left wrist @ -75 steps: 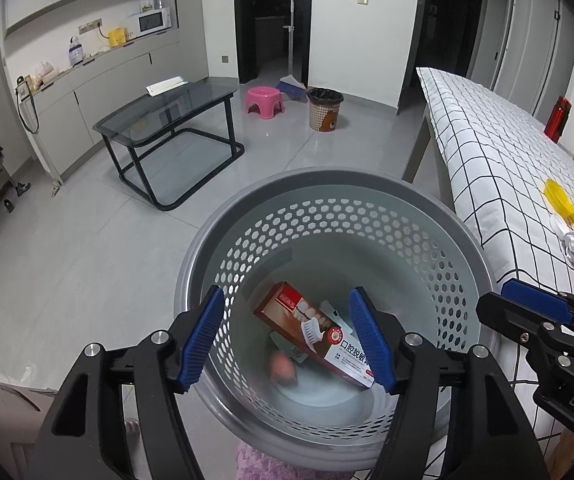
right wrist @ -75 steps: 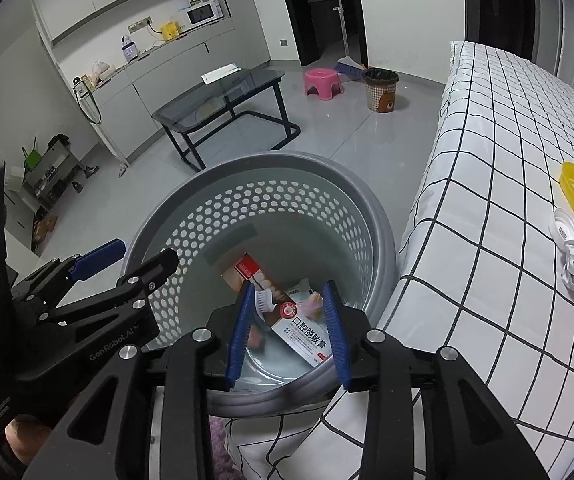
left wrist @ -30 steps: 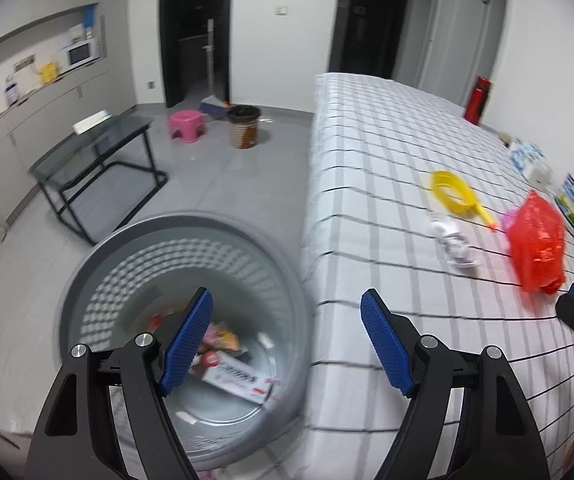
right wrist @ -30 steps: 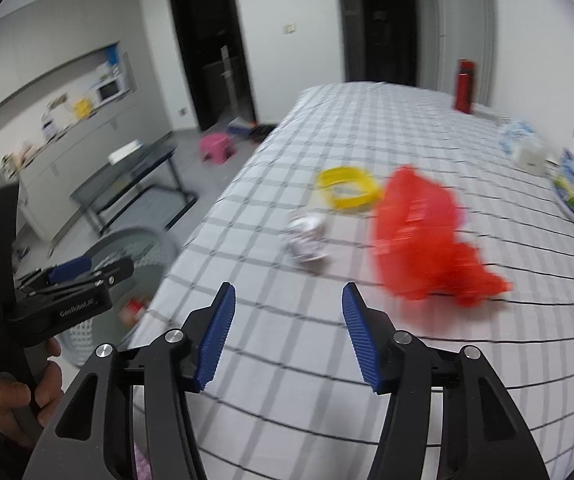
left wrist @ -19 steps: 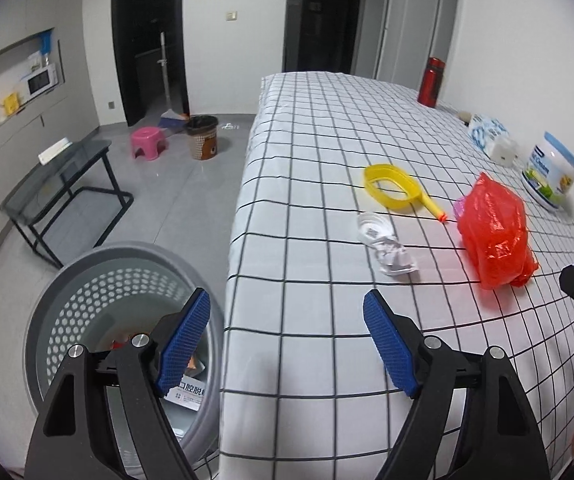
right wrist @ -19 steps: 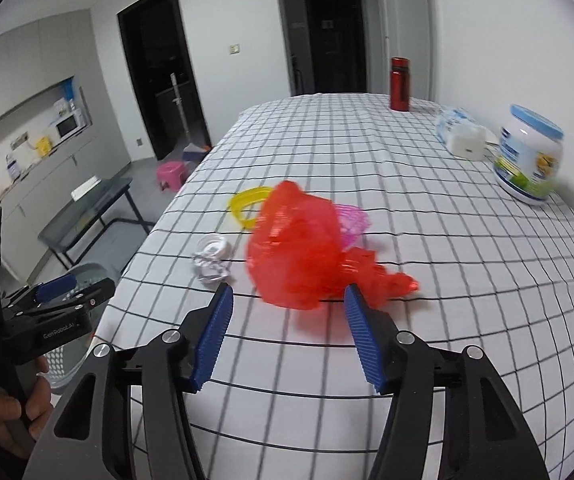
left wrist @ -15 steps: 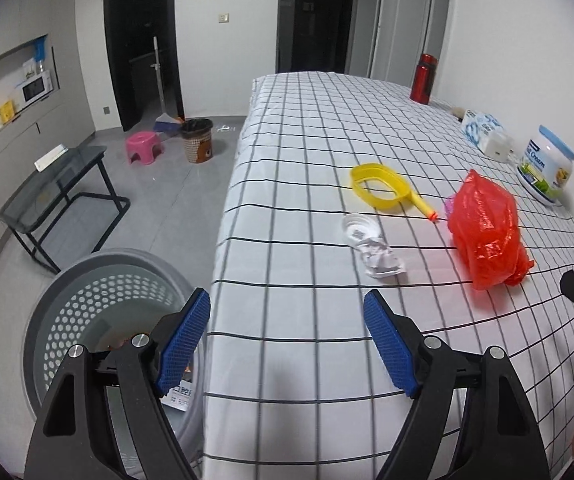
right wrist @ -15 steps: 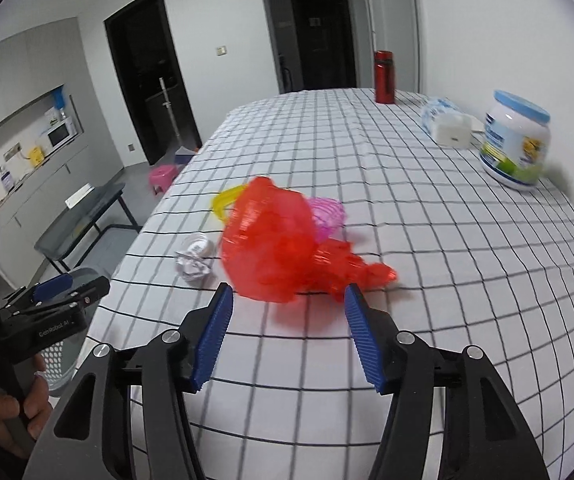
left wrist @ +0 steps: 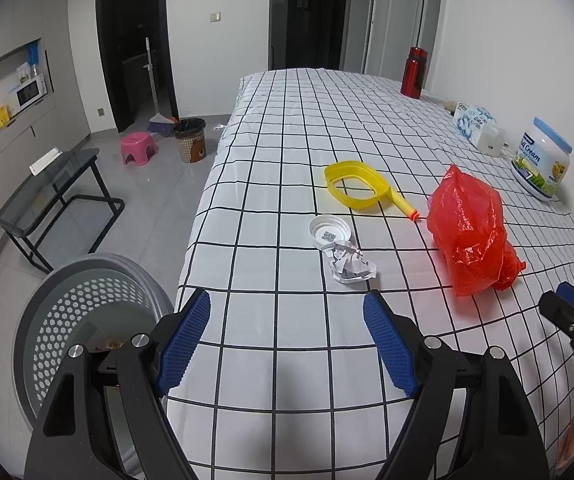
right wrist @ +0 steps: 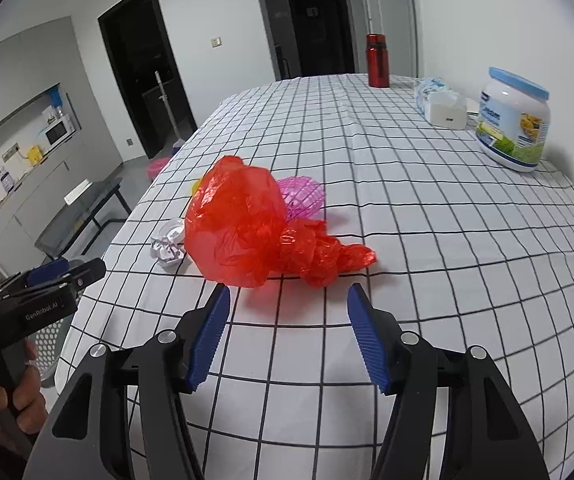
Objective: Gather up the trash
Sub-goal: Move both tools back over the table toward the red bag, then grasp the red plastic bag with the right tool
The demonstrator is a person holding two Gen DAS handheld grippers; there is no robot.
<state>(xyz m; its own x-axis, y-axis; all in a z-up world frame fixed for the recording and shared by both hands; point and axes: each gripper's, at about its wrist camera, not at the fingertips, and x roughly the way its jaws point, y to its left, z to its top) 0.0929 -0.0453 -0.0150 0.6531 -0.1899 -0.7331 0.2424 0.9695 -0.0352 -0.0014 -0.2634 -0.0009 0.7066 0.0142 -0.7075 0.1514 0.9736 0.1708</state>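
Observation:
A red plastic bag (right wrist: 247,228) lies crumpled on the checked table (right wrist: 427,208), just beyond my open, empty right gripper (right wrist: 289,336). It also shows in the left wrist view (left wrist: 469,232). A crumpled paper ball (left wrist: 349,266) and a white lid (left wrist: 329,232) lie ahead of my open, empty left gripper (left wrist: 287,344). A yellow scoop (left wrist: 361,190) sits farther back. A pink net ball (right wrist: 301,198) lies behind the bag. The grey perforated bin (left wrist: 59,316) stands on the floor left of the table, with trash inside.
A white jar with a blue lid (right wrist: 513,120), a tissue pack (right wrist: 441,102) and a red bottle (right wrist: 377,60) stand along the table's far right. A glass side table (left wrist: 51,184), pink stool (left wrist: 139,148) and small brown bin (left wrist: 191,140) are on the floor.
Both grippers have swung from above the bin up and right over the table. The right gripper has closed in on the red bag and opened wider.

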